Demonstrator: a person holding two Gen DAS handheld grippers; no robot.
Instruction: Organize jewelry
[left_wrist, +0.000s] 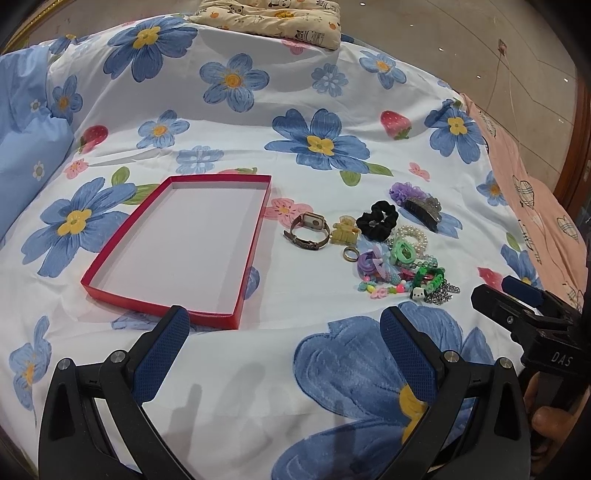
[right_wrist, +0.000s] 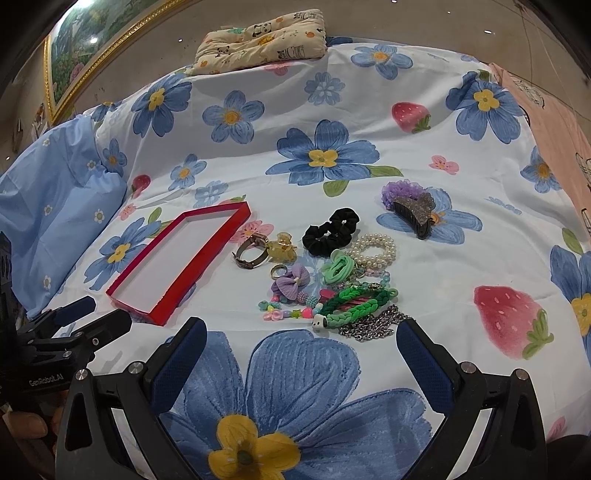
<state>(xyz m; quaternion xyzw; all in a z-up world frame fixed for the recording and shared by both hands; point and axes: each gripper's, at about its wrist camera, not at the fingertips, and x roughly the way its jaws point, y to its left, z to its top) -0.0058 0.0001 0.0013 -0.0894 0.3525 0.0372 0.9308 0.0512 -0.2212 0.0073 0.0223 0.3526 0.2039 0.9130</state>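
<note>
A shallow red cardboard box lid with a white inside (left_wrist: 177, 251) lies empty on the left part of a white bedsheet printed with blue flowers and strawberries (left_wrist: 229, 369). Just right of it sits a wristwatch with a brown strap and square face (left_wrist: 307, 230), then a small yellow plastic claw clip (left_wrist: 345, 229) and a gold ring (left_wrist: 350, 254). Further right lies a black fabric scrunchie (right_wrist: 330, 232), with a white pearl bracelet (right_wrist: 373, 251) touching a heap of mint hair ties, purple bows and coloured beads (right_wrist: 314, 291). A green braided cord with a small white dog charm (right_wrist: 351, 308) and a silver chain (right_wrist: 369, 326) lie at the near side of the heap. Toward the bed's right edge, a dark glittery claw clip (right_wrist: 415, 212) rests against a purple frilly scrunchie (right_wrist: 397, 192).

The left gripper (left_wrist: 284, 347) hovers over the sheet near the lid's near corner, jaws spread wide, holding nothing. The right gripper (right_wrist: 303, 358) hovers before the heap, equally wide and empty.
</note>
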